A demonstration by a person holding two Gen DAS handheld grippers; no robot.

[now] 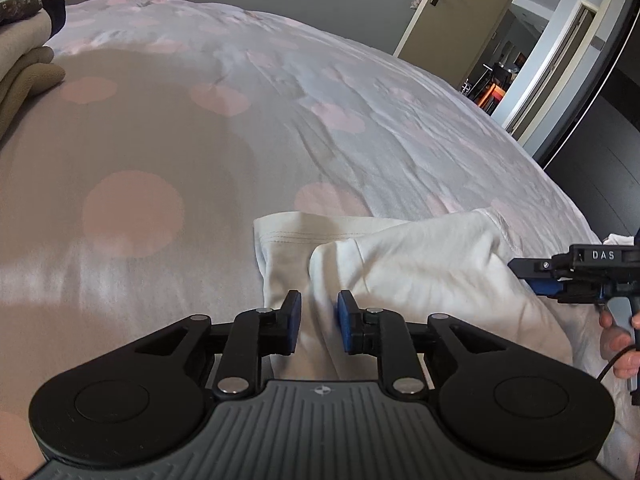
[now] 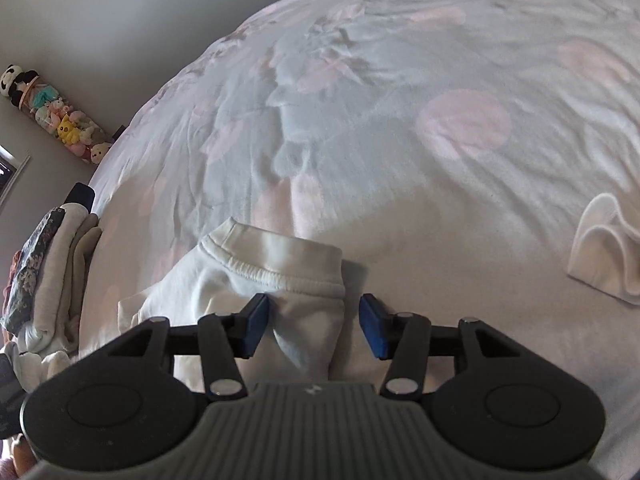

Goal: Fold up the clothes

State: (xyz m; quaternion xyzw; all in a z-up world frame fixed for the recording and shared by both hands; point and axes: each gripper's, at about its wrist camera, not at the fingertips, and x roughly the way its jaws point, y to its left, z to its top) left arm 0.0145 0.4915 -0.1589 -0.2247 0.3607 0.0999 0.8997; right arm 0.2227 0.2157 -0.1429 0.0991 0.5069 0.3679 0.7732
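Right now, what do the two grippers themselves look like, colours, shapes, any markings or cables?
The left gripper and right gripper share one build: black linkage arms with silver pivot pins, blue pads on the fingers, round black housings, and a ribbed grey body. From the left wrist view, the right gripper carries white "DAS" lettering and a black cable.

A: Under you is the bed (image 1: 168,128), its pale cover dotted with pink rounds and creased toward the far side.

B: And lying on it?

A: A white garment (image 2: 256,276) near you, a stack of folded clothes (image 1: 24,60) far left, a small white piece (image 2: 604,248) to your right.
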